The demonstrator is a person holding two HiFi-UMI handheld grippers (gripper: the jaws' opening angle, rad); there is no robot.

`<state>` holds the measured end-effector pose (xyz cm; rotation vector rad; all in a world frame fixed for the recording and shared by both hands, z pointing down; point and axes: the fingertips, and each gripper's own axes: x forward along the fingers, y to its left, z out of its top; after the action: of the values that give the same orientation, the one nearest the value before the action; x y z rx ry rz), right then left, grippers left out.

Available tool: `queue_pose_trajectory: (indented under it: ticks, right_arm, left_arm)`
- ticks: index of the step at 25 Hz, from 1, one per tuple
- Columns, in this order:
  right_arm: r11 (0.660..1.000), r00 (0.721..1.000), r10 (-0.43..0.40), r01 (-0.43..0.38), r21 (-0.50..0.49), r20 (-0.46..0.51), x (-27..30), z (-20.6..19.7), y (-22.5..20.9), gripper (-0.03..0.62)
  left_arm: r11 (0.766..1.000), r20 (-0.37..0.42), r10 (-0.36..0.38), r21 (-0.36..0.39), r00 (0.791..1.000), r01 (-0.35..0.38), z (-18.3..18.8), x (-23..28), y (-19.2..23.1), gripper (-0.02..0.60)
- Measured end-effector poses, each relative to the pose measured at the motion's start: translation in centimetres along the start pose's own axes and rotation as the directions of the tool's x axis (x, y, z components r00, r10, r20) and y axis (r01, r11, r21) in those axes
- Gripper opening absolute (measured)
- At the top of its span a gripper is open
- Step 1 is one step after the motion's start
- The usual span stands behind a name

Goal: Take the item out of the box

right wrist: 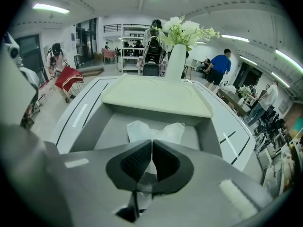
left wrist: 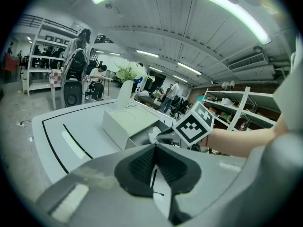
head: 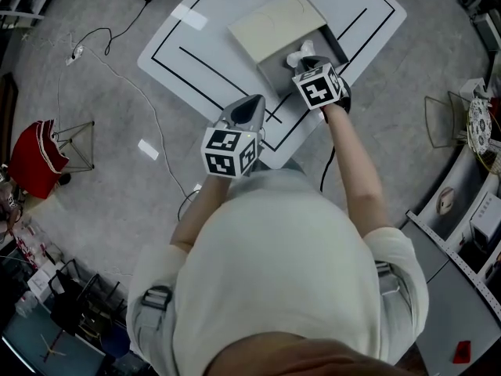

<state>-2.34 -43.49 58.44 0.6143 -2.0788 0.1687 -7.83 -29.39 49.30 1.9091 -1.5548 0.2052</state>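
A flat box with a cream lid (head: 278, 22) lies on the white table (head: 188, 53), and its grey drawer (right wrist: 113, 126) is slid out toward me. In the drawer lies the item, wrapped in white plastic (right wrist: 156, 130). My right gripper (right wrist: 152, 143) reaches into the drawer and is shut on the near edge of the white wrap, which runs down between the pads. From the head view the right gripper (head: 307, 59) sits over the drawer. My left gripper (head: 254, 100) hovers over the table's near part, left of the box, shut and holding nothing (left wrist: 155, 146).
A white vase with flowers (right wrist: 177, 56) stands on the table behind the box. Black lines are marked on the tabletop. Cables (head: 117, 61) run over the floor to the left, by a red bag on a stand (head: 35, 155). Shelving (head: 470, 210) stands at right. People are far off.
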Motion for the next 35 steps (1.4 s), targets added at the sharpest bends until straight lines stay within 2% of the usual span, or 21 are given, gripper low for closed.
queue_pose_trajectory:
  ticks: [9, 19, 26, 35]
  right_arm:
    - [0.996, 0.986, -0.074, 0.065, 0.063, 0.15, -3.4, 1.7, 0.8, 0.008]
    - [0.978, 0.931, -0.161, 0.106, 0.18, 0.327, -9.6, 3.5, 3.5, 0.008]
    - [0.961, 0.895, -0.218, 0.127, 0.247, 0.39, -13.0, 2.4, 6.7, 0.008]
    - [0.948, 0.856, -0.264, 0.145, 0.284, 0.445, -16.9, 0.2, 11.5, 0.008]
  left_arm:
    - [0.999, 0.003, -0.041, 0.032, 0.999, 0.04, -0.4, -0.7, -0.1, 0.0]
    - [0.992, 0.006, -0.105, 0.07, 0.995, 0.104, -1.2, -2.4, 0.3, 0.0]
    - [0.981, -0.002, -0.155, 0.114, 0.988, 0.154, -2.4, -3.8, -0.1, 0.0]
    - [0.974, 0.005, -0.181, 0.139, 0.983, 0.179, -4.6, -6.9, -0.8, 0.0]
